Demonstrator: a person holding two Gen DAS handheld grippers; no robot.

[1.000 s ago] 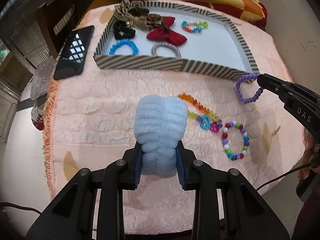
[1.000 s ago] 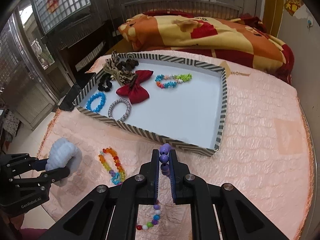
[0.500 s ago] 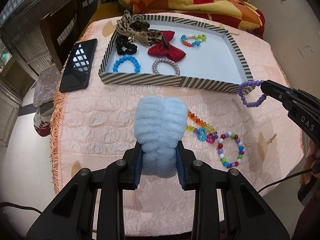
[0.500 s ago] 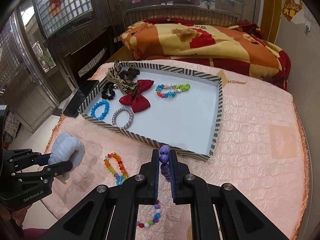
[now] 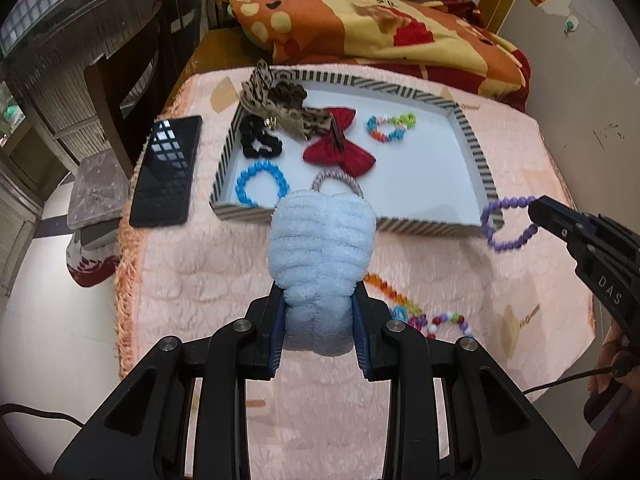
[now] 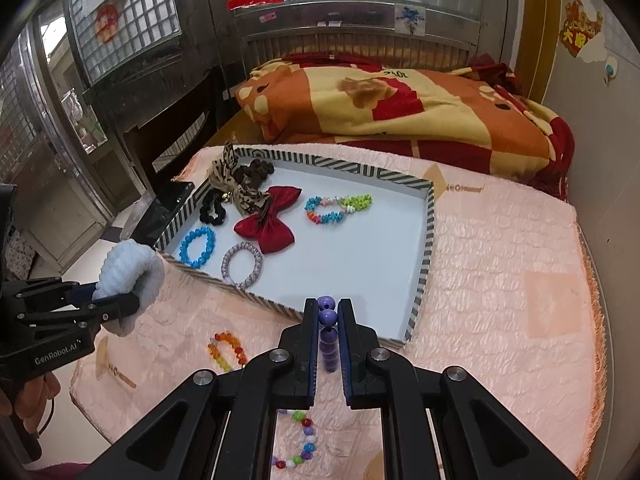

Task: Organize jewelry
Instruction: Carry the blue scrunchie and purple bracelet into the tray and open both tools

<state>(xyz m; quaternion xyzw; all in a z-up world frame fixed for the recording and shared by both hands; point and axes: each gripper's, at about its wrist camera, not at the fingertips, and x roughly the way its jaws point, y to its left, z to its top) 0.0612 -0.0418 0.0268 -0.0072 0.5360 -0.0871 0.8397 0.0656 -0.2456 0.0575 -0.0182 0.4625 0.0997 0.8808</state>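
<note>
My left gripper (image 5: 319, 312) is shut on a fluffy light-blue scrunchie (image 5: 322, 248), held above the pink cloth in front of the striped tray (image 5: 478, 160); it also shows in the right wrist view (image 6: 128, 268). My right gripper (image 6: 328, 320) is shut on a purple bead bracelet (image 6: 327, 336), held near the tray's front right corner; it shows in the left wrist view (image 5: 505, 224). The tray holds a red bow (image 5: 340, 148), a blue bead bracelet (image 5: 262, 182), a silver ring bracelet (image 6: 242, 262), a black scrunchie (image 5: 258, 140), a leopard bow (image 5: 280, 108) and a multicolour bracelet (image 5: 390, 126).
On the pink cloth lie an orange-yellow bead strand (image 6: 226, 350) and a multicolour bead bracelet (image 6: 300, 448). A black phone (image 5: 166, 170) lies left of the tray. A folded orange and red blanket (image 6: 400, 104) lies behind it. The cloth's fringed edge (image 5: 124, 280) drops off at left.
Both grippers have lifted higher and pulled back with their items; the tray and cloth look smaller and farther. The purple bracelet has stayed near the tray's front right corner.
</note>
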